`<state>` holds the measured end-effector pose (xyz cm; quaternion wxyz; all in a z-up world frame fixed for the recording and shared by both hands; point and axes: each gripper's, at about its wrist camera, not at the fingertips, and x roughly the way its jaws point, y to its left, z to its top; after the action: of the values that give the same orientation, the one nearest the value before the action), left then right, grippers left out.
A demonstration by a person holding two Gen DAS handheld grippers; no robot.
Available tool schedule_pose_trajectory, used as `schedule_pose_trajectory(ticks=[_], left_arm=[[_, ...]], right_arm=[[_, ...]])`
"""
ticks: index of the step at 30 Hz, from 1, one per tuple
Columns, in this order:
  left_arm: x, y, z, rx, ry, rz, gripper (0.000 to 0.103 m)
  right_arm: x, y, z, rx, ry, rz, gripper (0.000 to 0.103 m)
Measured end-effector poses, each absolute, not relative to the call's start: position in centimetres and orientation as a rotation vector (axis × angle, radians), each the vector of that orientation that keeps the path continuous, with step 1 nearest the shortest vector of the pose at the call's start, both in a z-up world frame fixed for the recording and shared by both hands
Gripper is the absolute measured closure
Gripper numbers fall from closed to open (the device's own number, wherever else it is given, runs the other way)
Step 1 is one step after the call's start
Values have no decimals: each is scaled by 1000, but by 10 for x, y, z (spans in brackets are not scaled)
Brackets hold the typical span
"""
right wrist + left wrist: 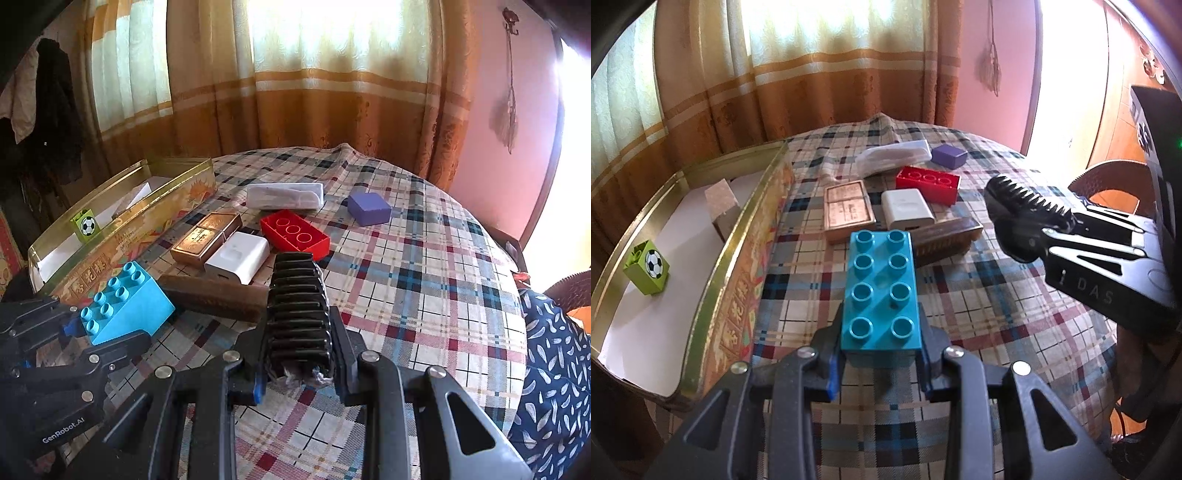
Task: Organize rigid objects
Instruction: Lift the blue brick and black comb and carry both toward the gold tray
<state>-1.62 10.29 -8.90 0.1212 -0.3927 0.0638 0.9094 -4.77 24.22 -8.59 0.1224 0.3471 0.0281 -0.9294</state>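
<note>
Blue brick (880, 291) between left claw (881, 354) pads.

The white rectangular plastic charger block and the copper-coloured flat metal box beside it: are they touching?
Touching. In the right wrist view the white charger block lies pressed along the copper box's long edge with no tablecloth visible between them.

Blue studded brick (879, 291) held above cloth, black ribbed piece (299, 317) likewise
</note>
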Motion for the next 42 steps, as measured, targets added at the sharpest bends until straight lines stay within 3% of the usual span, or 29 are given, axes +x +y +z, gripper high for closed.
schedule_pose_trajectory(ticks=[42], left_arm=[[-6,89,-70,-942,141,2781,73]], right_arm=[[-31,240,-75,819,84,-2745,73]])
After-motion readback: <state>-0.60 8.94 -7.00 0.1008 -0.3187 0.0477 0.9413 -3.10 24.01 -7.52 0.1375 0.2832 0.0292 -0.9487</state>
